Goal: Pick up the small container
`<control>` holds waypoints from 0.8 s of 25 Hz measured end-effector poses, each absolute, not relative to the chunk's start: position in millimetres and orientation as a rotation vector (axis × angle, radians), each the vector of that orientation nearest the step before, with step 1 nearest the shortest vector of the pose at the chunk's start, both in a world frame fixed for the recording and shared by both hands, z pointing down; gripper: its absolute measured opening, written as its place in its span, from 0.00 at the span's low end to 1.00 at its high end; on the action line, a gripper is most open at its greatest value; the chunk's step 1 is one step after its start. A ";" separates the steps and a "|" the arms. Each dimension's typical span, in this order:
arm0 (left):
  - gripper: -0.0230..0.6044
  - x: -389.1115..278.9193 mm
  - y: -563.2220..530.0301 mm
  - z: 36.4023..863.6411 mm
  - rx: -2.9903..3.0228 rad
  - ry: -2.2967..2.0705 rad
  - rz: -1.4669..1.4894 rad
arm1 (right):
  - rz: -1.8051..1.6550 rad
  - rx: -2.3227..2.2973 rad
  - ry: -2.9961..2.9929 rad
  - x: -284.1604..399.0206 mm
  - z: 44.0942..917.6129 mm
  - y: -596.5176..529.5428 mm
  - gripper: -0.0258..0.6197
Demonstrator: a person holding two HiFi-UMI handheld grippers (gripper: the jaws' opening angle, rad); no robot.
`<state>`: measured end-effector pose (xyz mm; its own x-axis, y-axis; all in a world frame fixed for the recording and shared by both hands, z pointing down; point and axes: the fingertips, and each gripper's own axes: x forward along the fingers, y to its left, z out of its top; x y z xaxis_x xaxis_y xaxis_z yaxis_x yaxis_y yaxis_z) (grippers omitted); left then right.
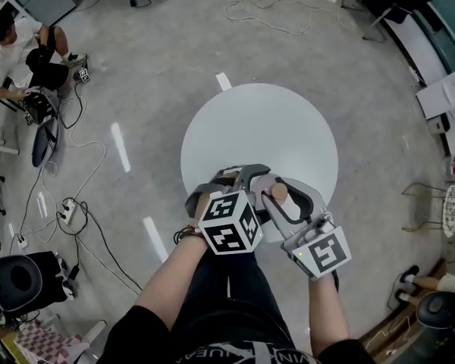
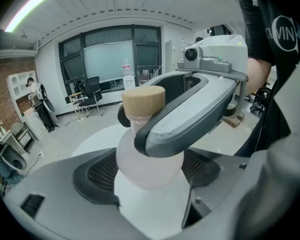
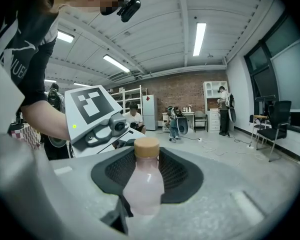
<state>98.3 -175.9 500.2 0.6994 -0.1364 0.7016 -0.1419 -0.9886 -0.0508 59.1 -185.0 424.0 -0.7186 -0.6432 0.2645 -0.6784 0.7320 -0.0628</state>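
The small container (image 1: pixel 279 192), a pale pink bottle with a round belly and a tan cap (image 3: pixel 146 147), stands upright at the near edge of the round white table (image 1: pixel 258 120), enclosed by both grippers; whether its base rests on the tabletop or hangs just above it cannot be made out. The right gripper (image 1: pixel 287 199) has it: the jaws are spread wide, one on each side of the bottle at shoulder height, and closed against it. In the left gripper view one of these jaws crosses in front of the bottle just under the cap. The left gripper (image 1: pixel 239 184) comes in from the other side, and the belly fills the gap between its two dark mesh pads (image 2: pixel 92 176). Whether those pads press on the belly or only lie beside it cannot be told. The two marker cubes (image 1: pixel 229 222) sit side by side, close to the person's body. Beyond the table, cables (image 1: pixel 246 6) trail over the grey floor and a person (image 1: pixel 15 51) sits at the far left.
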 end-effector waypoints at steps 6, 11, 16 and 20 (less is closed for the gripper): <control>0.61 95.2 -174.3 474.7 2.897 -0.259 1.184 | 0.216 1.029 -2.744 55.2 396.4 -182.4 0.27; 0.61 99.7 -177.0 453.9 2.889 -0.286 1.161 | 0.208 1.005 -2.740 60.8 379.6 -183.8 0.27; 0.61 101.4 -177.5 435.0 2.885 -0.301 1.156 | 0.193 0.992 -2.747 62.3 360.9 -183.7 0.27; 0.61 102.6 -175.0 423.3 2.882 -0.314 1.166 | 0.182 0.984 -2.758 63.6 348.8 -180.6 0.27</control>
<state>102.6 -175.0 423.3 0.7014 -0.1791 0.6899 -0.1919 -0.9796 -0.0593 63.6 -180.6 348.8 -0.7560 -0.6108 0.2355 -0.6364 0.7700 -0.0460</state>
